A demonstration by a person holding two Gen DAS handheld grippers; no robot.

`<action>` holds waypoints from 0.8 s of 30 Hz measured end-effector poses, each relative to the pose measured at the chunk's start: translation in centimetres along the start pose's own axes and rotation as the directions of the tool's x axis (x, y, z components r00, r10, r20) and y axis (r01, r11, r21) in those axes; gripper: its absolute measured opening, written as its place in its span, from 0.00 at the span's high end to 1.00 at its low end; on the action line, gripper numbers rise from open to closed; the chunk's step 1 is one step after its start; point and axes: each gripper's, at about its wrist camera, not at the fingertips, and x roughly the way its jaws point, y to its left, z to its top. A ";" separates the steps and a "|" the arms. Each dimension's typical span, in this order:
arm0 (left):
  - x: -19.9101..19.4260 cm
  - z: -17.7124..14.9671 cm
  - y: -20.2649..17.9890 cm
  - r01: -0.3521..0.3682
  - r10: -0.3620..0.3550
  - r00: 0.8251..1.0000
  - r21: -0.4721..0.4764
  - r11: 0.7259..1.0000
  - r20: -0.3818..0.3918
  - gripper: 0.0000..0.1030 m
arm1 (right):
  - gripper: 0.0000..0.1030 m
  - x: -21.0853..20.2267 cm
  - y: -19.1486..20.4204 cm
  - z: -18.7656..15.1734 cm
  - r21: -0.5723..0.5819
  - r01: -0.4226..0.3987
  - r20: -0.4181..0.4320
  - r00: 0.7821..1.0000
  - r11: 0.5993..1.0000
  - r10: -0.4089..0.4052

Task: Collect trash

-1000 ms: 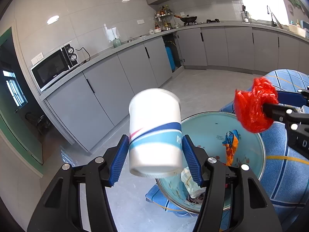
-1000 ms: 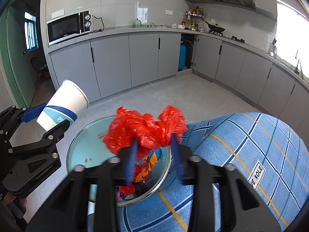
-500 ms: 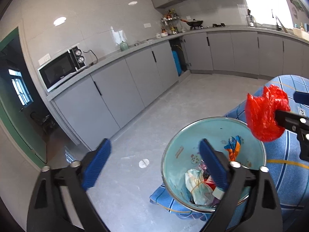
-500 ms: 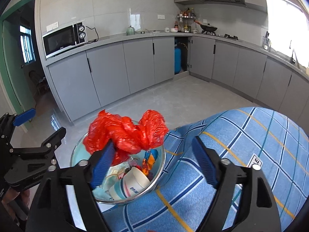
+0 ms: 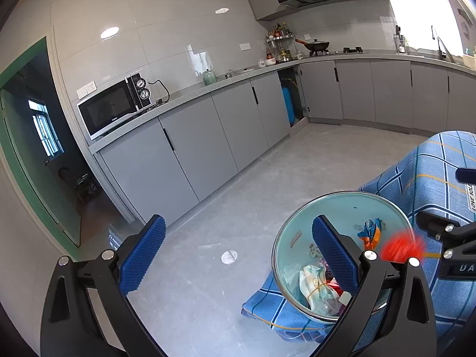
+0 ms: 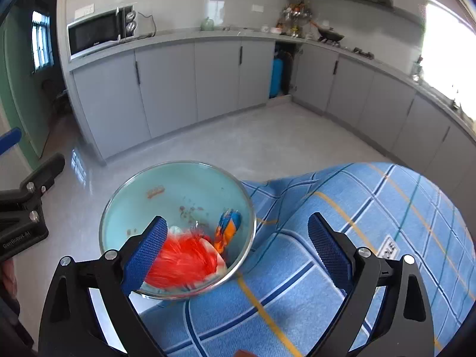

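A round teal trash bin (image 5: 297, 238) (image 6: 134, 196) stands against the edge of a table with a blue checked cloth (image 6: 372, 223). It holds wrappers, an orange-blue packet (image 6: 227, 229) and a crumpled bag (image 5: 315, 288). A red plastic bag (image 6: 184, 260), blurred, is falling into the bin; it shows as a red smear in the left wrist view (image 5: 401, 248). My left gripper (image 5: 235, 255) is open and empty above the floor beside the bin. My right gripper (image 6: 235, 253) is open and empty above the bin's rim.
Grey kitchen cabinets (image 5: 193, 148) run along the far wall with a microwave (image 5: 116, 107) on the counter. A blue gas bottle (image 5: 288, 107) stands in an open cabinet. Grey floor (image 5: 253, 208) lies between cabinets and bin. A green door frame (image 5: 17, 148) is at left.
My left gripper opened and the paper cup dropped into the bin. My right gripper opened and the red bag left it, now falling into the bin.
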 end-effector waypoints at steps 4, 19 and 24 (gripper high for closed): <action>0.2 0.0 0.2 -0.005 0.005 1.000 -0.001 1.000 0.003 0.06 | 0.09 -1.1 -0.9 -0.1 0.061 -0.018 0.066 0.998 0.998 0.014; -2.2 0.2 0.0 0.019 -0.018 0.999 -0.012 1.000 0.049 0.05 | 0.08 -4.4 -2.3 -1.3 0.099 0.007 0.140 0.990 0.995 -0.021; -3.2 0.6 -0.1 0.022 -0.021 0.997 -0.017 1.000 0.070 0.05 | 0.07 -5.6 -2.6 -1.3 0.111 0.018 0.161 0.986 0.994 -0.035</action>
